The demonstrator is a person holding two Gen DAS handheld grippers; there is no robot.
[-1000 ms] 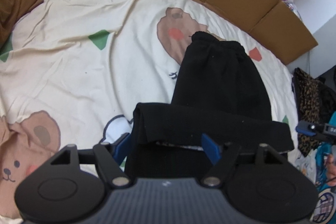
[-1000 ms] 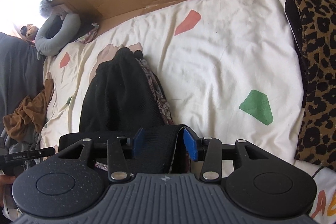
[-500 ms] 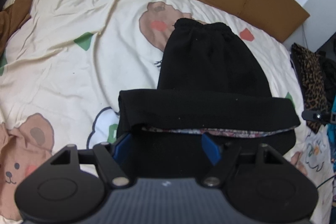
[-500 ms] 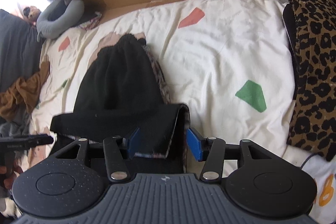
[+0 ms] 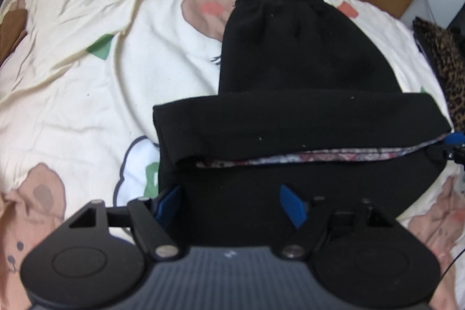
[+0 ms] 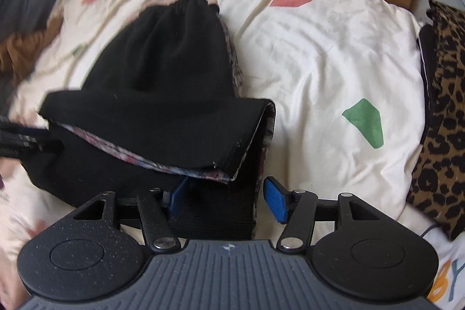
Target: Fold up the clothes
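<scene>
Skirt (image 5: 302, 54) lies mid-bed (image 5: 87, 95), near hem doubled toward the waistband. Both tongs, left (image 5: 232, 201) and right (image 6: 226, 198), stand wide around the fold, seemingly letting go.

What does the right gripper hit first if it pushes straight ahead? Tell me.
Most likely the black garment: its folded near edge already lies between the open right gripper, just ahead of the fingers. The floral lining peeks out there. Beyond it lies the cream bedsheet. Depth is uncertain.

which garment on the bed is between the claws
The black garment with floral lining, folded mid-bed; the brown one and the leopard one lie at the edges.
</scene>
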